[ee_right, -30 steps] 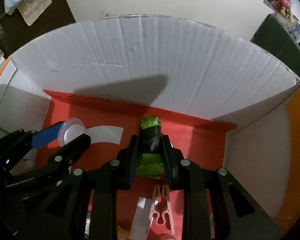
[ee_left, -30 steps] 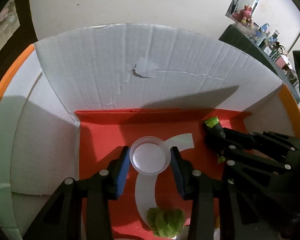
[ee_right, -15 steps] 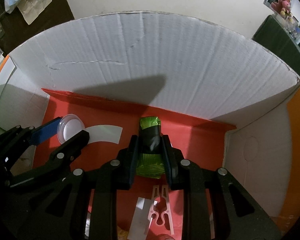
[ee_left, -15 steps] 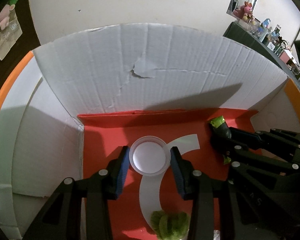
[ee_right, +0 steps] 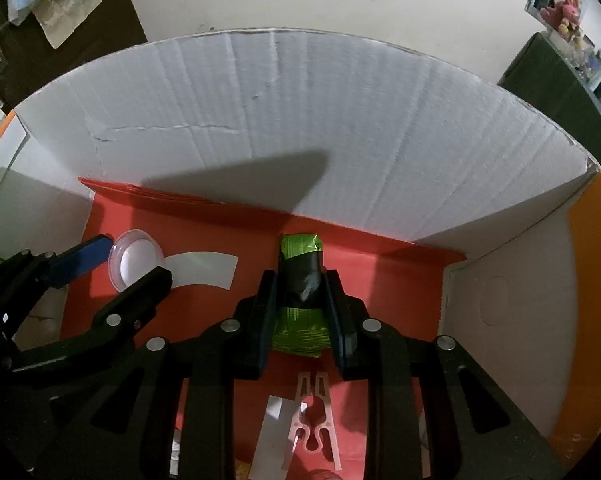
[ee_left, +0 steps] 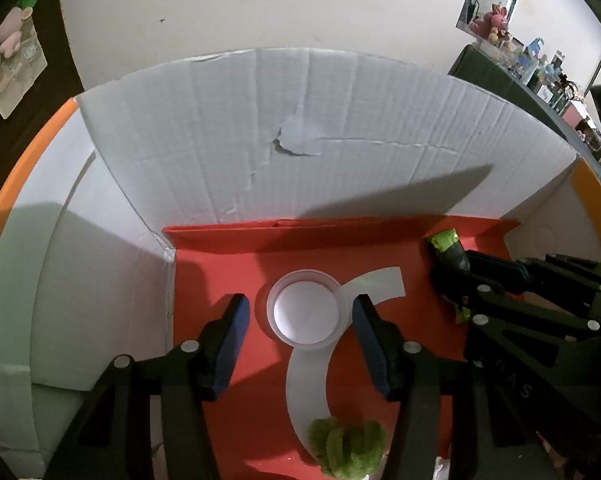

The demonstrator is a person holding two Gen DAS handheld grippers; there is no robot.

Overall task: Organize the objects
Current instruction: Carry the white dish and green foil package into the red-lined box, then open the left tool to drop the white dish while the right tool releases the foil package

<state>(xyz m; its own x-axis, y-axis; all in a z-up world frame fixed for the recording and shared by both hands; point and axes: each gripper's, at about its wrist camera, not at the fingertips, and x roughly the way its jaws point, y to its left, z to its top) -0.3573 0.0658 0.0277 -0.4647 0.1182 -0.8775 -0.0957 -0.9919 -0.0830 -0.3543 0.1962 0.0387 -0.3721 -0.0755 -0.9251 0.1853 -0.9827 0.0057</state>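
A small clear round container (ee_left: 306,307) rests on the red floor (ee_left: 220,268) of a white cardboard box. My left gripper (ee_left: 300,312) stands around it with its jaws opening, and both blue pads (ee_left: 236,320) are clear of its rim. In the right wrist view the same container (ee_right: 135,259) lies at the left between the left gripper (ee_right: 128,264) fingers. My right gripper (ee_right: 300,288) is shut on a green packet wrapped in black tape (ee_right: 300,276), held just above the red floor. The packet (ee_left: 446,246) also shows at the right of the left wrist view.
White corrugated box walls (ee_left: 300,152) close in the back and both sides, with orange rims (ee_right: 588,280). A fuzzy green item (ee_left: 346,448) lies near the front. A pink plastic clip (ee_right: 314,416) lies on the floor under the right gripper. A cluttered shelf (ee_left: 540,72) stands beyond.
The left gripper's jaws have spread apart and let go of the clear container, which stays on the red floor. The right gripper still grips the green packet in the same spot.
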